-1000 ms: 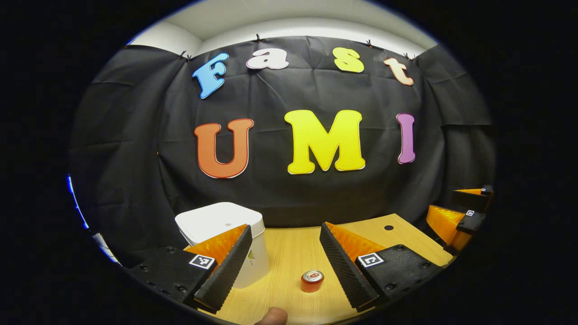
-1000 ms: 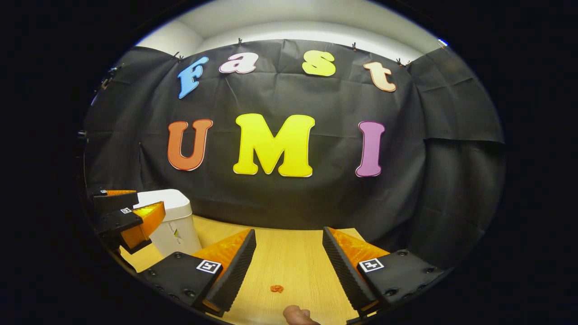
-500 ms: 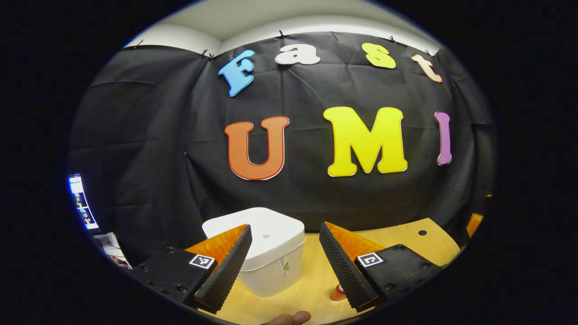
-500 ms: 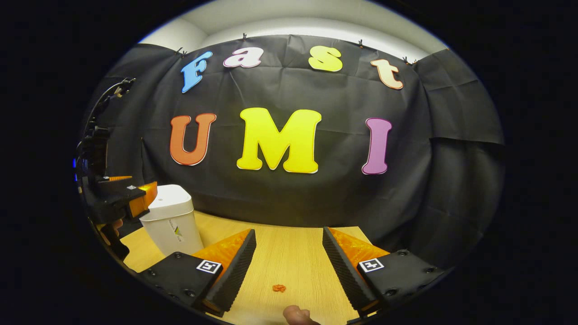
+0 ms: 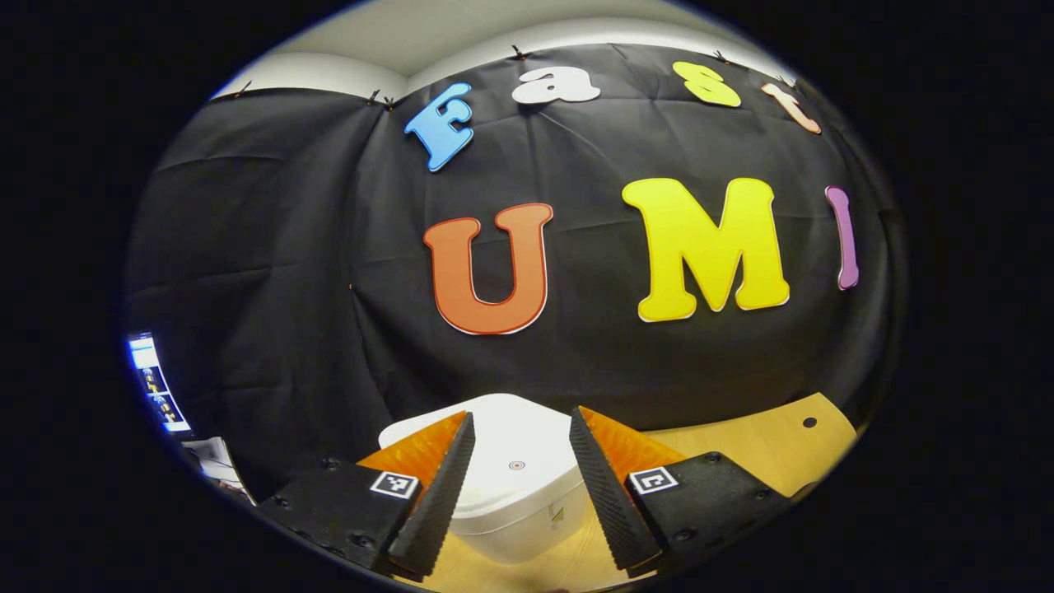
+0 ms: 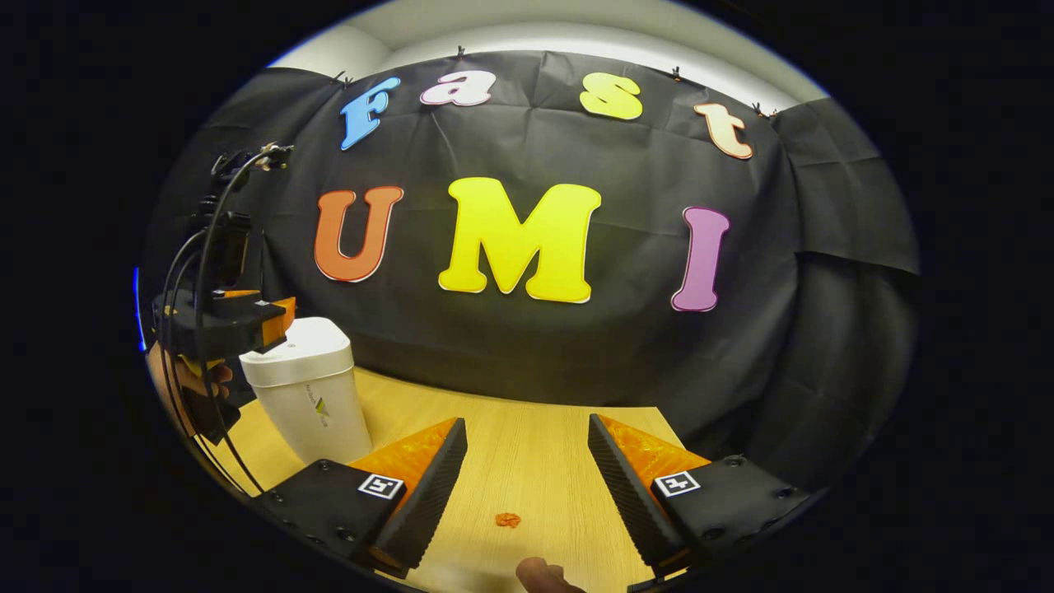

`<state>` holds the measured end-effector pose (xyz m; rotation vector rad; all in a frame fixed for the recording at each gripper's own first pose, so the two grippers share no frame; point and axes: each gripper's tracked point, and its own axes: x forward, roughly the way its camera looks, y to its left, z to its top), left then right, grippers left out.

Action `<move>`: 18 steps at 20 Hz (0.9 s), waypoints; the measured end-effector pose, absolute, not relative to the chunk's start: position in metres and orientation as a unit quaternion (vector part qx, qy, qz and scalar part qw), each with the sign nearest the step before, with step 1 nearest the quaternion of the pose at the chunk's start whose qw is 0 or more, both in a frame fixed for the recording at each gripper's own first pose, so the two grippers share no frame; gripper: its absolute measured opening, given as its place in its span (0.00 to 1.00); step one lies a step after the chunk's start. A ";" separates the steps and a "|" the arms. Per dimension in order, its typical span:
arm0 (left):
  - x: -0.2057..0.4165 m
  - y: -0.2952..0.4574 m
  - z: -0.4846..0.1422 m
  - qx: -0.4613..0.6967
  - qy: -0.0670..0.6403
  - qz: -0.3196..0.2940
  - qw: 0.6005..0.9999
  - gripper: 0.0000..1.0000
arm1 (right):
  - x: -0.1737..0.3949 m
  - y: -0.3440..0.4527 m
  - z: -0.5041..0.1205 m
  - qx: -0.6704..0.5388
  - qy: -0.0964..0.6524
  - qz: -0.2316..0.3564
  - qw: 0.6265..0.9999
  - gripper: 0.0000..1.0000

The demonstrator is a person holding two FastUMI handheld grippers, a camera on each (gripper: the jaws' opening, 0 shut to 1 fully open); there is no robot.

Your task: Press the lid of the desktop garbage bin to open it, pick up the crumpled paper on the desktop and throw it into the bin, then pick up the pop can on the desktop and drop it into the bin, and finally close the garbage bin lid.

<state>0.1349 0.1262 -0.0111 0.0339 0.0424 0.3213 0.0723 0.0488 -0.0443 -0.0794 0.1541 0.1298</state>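
Left hand-held gripper [image 5: 515, 511] now centred over the desktop garbage bin [image 5: 527, 506], with the lid [image 5: 515, 445] and its small round press mark [image 5: 516, 465] framed between the fingers; one second earlier the bin sat off to the left and the pop can lay between the fingers. Jaws slightly narrower than before, still apart, holding nothing. Seen from the right gripper view: left hand-held gripper [image 6: 247, 321] at lid height on the near side of the bin [image 6: 306, 391]; contact with the lid cannot be told. Lid still closed. Judgement: approach for the opening press is nearly complete; a downward push on the mark remains.

Right hand-held gripper [image 6: 527, 486] held above the table [image 6: 527, 436], fingers wide apart and empty. Crumpled paper [image 6: 507, 520], small and orange, lying on the table between those fingers, well apart from the bin.

Clearances: bin close to the booth's back wall and near the table's left edge; open table surface to its right. Cable hole [image 5: 809, 422] near the far right corner. Risk, as a judgement: an off-centre press could tip or slide the light bin toward the edge.
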 end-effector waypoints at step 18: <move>0.174 0.152 -0.080 -0.049 0.113 0.184 0.975 0.08 | 0.098 0.056 -0.073 -0.054 0.124 0.058 0.989 0.94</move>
